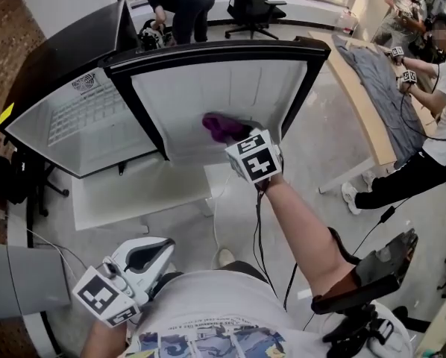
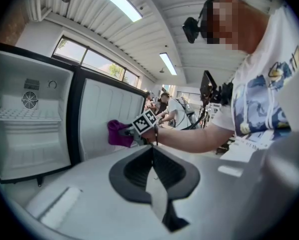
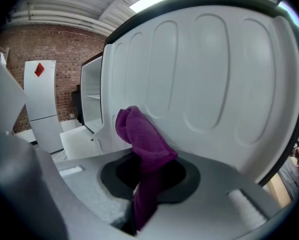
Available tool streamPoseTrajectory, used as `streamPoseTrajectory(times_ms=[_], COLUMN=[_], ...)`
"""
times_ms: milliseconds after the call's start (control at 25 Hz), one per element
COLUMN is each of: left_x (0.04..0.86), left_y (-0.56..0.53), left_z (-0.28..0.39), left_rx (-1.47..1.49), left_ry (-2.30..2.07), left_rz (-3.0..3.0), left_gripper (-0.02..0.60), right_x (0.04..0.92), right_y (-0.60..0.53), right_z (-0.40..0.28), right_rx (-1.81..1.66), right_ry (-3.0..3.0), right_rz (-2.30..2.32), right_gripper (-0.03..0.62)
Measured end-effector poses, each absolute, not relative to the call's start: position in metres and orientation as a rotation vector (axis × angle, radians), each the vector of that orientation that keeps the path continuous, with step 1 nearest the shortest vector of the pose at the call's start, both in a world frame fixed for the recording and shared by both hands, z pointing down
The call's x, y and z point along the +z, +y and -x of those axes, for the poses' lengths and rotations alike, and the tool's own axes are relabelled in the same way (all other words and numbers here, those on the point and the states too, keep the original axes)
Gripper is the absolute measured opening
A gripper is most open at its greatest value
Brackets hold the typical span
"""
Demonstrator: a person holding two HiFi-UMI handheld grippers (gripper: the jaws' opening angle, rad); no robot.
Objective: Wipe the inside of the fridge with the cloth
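Workshop floor, fridge door swung open. Right gripper is clamped on the purple cloth, whose bunched end sits at the inner door liner, low down. Left gripper is closed on nothing, held low by the body. Fridge compartment lies to the left. Risk: only a narrow fold is pinched, so hard dragging could pull the cloth free.

Left tool jaws together; purple cloth against fridge door.
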State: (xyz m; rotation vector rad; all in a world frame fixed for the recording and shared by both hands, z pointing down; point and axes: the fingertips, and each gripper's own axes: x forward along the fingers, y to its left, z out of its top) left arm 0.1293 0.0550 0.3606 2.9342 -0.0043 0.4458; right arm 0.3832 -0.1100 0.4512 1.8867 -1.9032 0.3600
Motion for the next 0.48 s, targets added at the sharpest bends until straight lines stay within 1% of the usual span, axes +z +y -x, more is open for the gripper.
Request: streamPoseTrajectory(times_ms=[480], left_x=[0.362], left_y=[0.072], left_z=[-0.159], left_rx=[0.456], left_ry=[0.101], left_rz=[-2.939], left_gripper=[0.006], right_x=[0.447], right_y=[-0.069], right_z=[-0.449], right_rx=[0.392], right_ry=[-1.771], right_rz=[-2.026], right_gripper=[0.052])
